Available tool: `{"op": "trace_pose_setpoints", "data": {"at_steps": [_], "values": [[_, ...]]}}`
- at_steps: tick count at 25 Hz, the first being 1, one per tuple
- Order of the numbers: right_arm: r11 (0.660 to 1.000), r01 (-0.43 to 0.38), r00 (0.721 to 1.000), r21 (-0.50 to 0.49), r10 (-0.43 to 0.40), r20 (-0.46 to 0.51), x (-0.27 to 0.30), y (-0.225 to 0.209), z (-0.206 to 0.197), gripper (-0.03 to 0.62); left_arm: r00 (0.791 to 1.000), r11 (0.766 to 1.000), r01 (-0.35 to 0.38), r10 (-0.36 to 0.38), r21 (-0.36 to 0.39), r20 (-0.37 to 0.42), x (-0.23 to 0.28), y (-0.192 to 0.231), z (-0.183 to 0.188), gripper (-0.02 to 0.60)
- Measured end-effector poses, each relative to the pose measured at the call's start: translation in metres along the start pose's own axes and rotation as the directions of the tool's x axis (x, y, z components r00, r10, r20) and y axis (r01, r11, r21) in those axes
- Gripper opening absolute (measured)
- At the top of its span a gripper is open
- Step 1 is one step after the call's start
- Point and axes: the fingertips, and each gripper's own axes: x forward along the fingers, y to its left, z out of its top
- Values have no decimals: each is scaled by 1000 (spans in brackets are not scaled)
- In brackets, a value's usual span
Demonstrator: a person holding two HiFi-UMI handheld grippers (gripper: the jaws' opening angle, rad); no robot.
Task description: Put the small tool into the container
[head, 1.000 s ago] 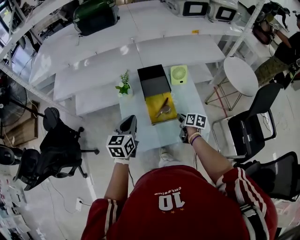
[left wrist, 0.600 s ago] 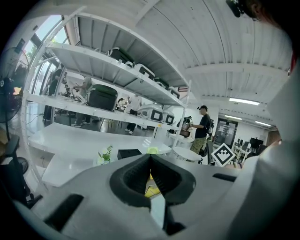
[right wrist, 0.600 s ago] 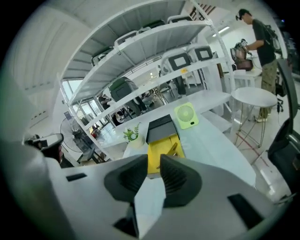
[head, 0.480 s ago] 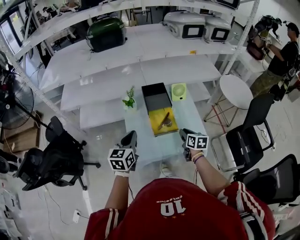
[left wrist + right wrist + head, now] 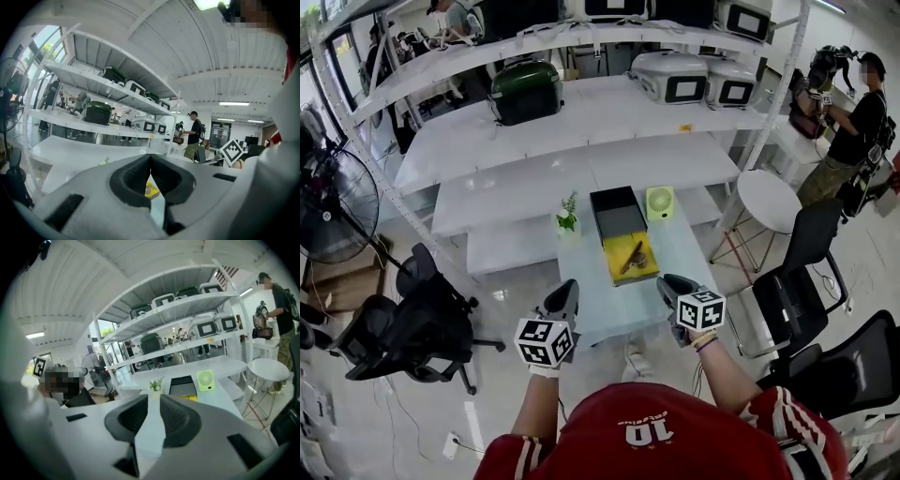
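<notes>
Here the left gripper [image 5: 566, 285] is pressing its jaws together, the right gripper [image 5: 665, 280] is holding them slightly apart; the small tool [image 5: 632, 258] is showing only faintly.

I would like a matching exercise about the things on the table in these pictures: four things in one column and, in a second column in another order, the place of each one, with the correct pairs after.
Things:
1. small tool
2. black container
3. green fan
4. small plant

Places:
A. at the left side of the container
B. lying on the yellow board
C. at the right side of the container
D. just beyond the yellow board, between the plant and the fan

Pairs: 1-B; 2-D; 3-C; 4-A
</notes>
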Motion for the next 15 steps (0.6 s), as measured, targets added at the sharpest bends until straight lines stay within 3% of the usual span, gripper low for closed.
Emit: {"op": "trace_pose_setpoints", "data": {"at_steps": [7, 11, 15], "values": [[986, -106, 990, -130, 117, 80, -29, 68, 46, 69, 995, 999, 28, -31, 32, 93, -27, -19, 39, -1], [958, -97, 984, -270, 133, 119, -42, 94, 76, 64, 989, 997, 32, -42, 72, 141, -33, -25, 62, -1], [942, -95, 973, -323, 157, 169, -56, 111, 103, 64, 982, 993, 35, -54, 110, 179, -34, -31, 84, -2]]}}
